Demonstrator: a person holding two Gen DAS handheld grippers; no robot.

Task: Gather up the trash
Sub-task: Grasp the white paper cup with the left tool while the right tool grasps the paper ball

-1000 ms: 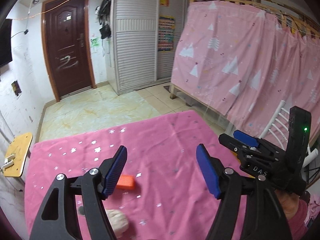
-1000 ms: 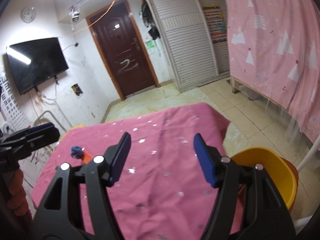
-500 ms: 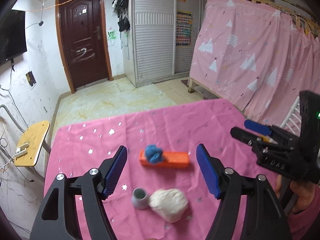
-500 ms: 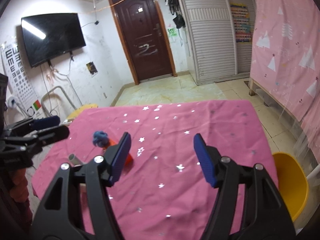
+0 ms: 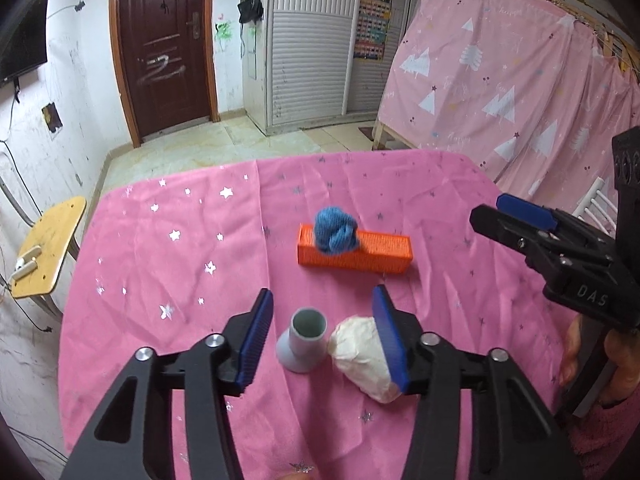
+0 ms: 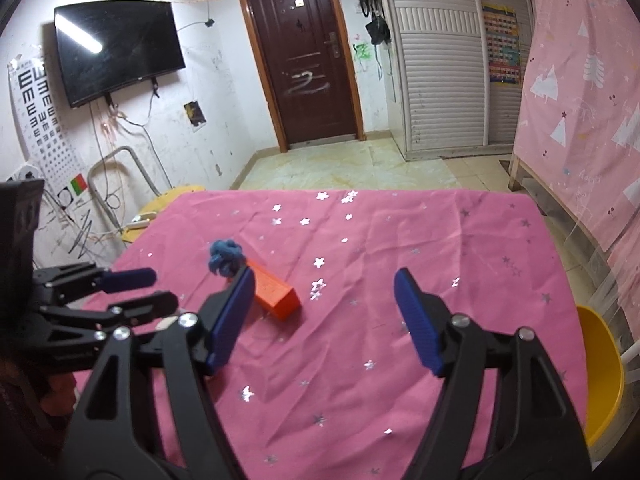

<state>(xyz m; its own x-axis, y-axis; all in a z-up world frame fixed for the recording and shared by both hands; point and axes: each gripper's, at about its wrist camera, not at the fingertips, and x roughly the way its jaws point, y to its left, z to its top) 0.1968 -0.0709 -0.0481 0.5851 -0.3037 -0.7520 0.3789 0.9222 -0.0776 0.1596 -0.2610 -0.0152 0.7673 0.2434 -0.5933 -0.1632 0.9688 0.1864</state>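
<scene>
On the pink star-printed tablecloth (image 5: pixel 160 260) lie a crumpled white paper wad (image 5: pixel 360 356), a small grey cup (image 5: pixel 306 338), an orange block (image 5: pixel 360 254) and a blue yarn ball (image 5: pixel 335 236) resting on the block. My left gripper (image 5: pixel 323 296) hovers over the cup and wad with its jaws closing. The cup stands between the fingers, and the wad lies against the right pad. My right gripper (image 6: pixel 324 276) is opening above bare cloth with nothing between its fingers. The orange block (image 6: pixel 276 294) and blue ball (image 6: pixel 226 258) sit just left of it.
A yellow bin (image 6: pixel 600 380) stands on the floor off the table's right edge. A small yellow stool (image 5: pixel 48 256) is at the table's left. A pink curtain (image 5: pixel 500 92) hangs at right, and tiled floor and a dark door (image 6: pixel 304 56) lie beyond the table.
My left gripper has come down and forward over the cup and wad, and its jaws have narrowed. The right gripper has swung left, and its jaws have widened a little.
</scene>
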